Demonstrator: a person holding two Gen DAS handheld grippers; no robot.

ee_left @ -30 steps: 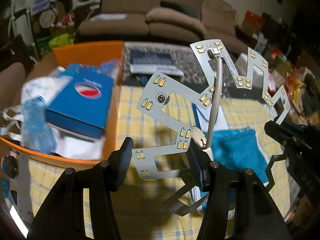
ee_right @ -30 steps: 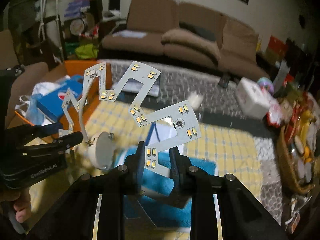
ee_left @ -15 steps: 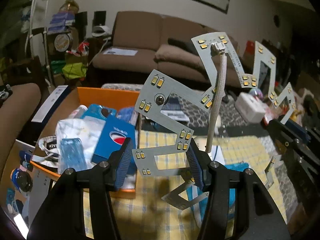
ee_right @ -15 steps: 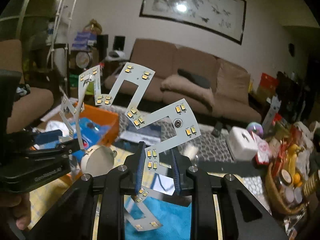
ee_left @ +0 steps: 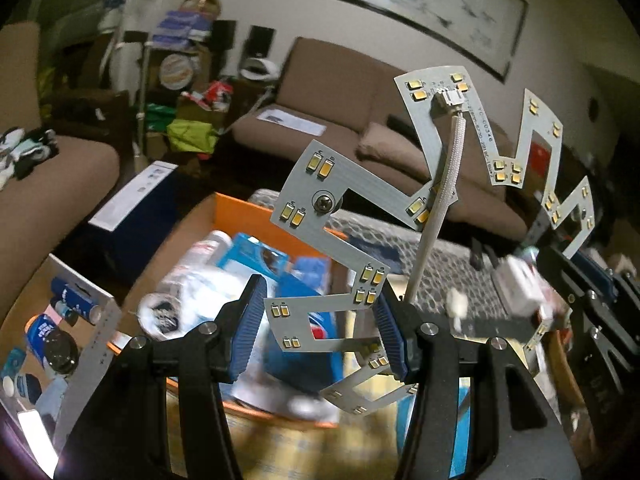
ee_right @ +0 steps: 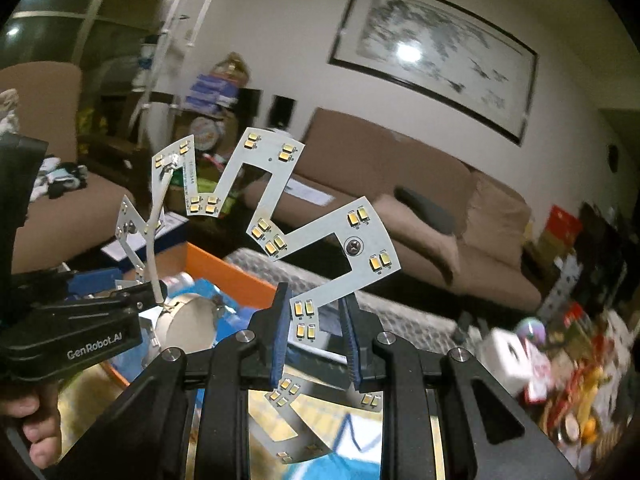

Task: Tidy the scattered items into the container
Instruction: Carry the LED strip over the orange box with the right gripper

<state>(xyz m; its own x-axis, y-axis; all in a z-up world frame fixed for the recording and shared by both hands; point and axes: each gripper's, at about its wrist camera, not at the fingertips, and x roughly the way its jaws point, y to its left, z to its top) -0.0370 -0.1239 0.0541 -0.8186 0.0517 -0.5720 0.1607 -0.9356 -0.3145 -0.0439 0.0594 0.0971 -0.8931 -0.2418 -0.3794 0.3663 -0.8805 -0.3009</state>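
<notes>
A white zigzag LED board (ee_left: 344,196) with yellow chips hangs in the air, and both grippers hold it. My left gripper (ee_left: 320,322) is shut across one lower segment of it. My right gripper (ee_right: 314,330) is shut on another segment (ee_right: 320,256). A braided cable (ee_left: 436,208) runs from the board's connector down to a round white driver (ee_right: 188,324) that dangles beside the left gripper (ee_right: 80,320). The orange container (ee_left: 256,210) lies below and left, holding a blue Pepsi box (ee_left: 304,344), a bag and a bottle. The right gripper (ee_left: 592,300) shows at the far right edge.
A yellow checked cloth (ee_left: 280,448) with a blue towel (ee_right: 344,468) covers the table below. A carded battery pack (ee_left: 52,320) leans at the left. A white cube (ee_right: 508,352) and a snack basket (ee_right: 576,412) sit to the right. A brown sofa (ee_right: 400,184) stands behind.
Both grippers have risen together with the LED board. The table has dropped low in view, and the sofa, wall and picture now fill the background. Both grips are unchanged.
</notes>
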